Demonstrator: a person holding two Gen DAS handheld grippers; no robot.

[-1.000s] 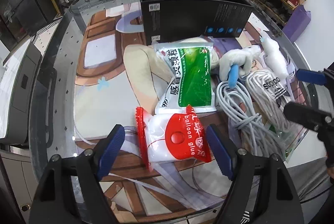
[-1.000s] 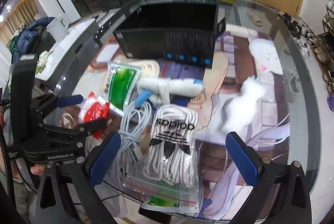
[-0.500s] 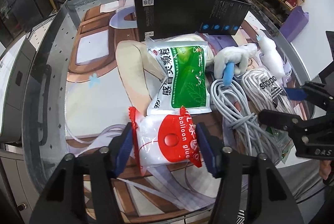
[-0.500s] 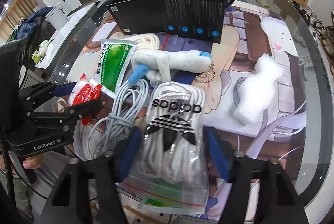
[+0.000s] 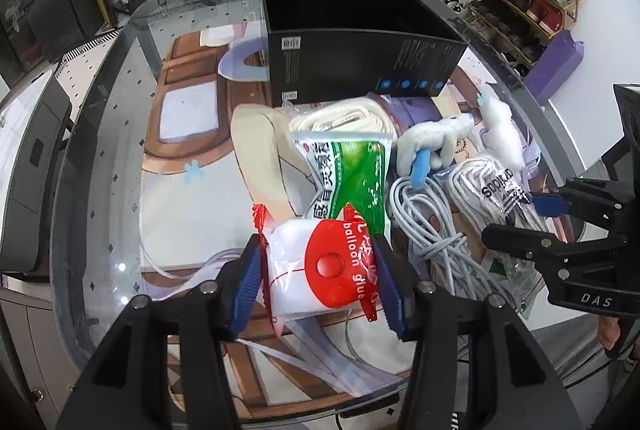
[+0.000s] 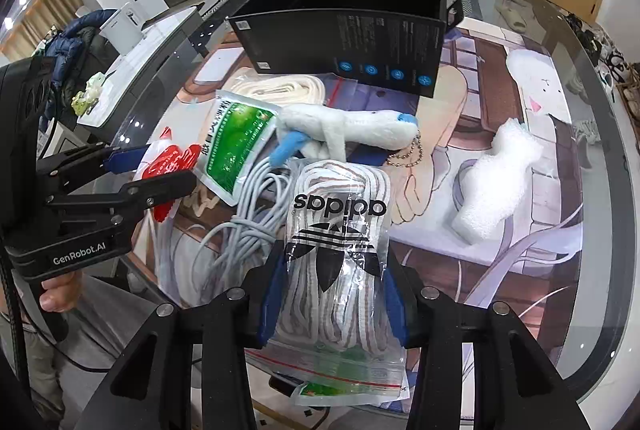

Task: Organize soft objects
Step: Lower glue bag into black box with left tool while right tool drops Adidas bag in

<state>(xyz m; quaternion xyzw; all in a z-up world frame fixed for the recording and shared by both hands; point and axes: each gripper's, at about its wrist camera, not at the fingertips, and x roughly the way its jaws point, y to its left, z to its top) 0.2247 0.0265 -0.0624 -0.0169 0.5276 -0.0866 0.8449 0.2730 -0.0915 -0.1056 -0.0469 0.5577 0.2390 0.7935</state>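
Both of your grippers have closed within the last second. Your left gripper (image 5: 316, 278), whose fingers stood spread on either side of the balloon glue packet (image 5: 320, 270), now pinches that red-and-white packet from both sides at the near edge of the glass surface (image 5: 120, 157). Your right gripper (image 6: 332, 294) has done the same with the adidas bag of white laces (image 6: 340, 250); its fingers press into the clear plastic on both flanks.

So you have two soft items secured at once, and the grasping step looks finished. The black box (image 5: 360, 61) stands open at the far side, well apart from both hands, and seems the likely place for them.

Still lying loose on the surface are the green sachet (image 5: 352, 173), the grey cable bundle (image 5: 420, 222), the white plush toy (image 6: 348, 133) and the foam piece (image 6: 496, 185). The cable lies close against the lace bag, so lift it slowly in case it snags.
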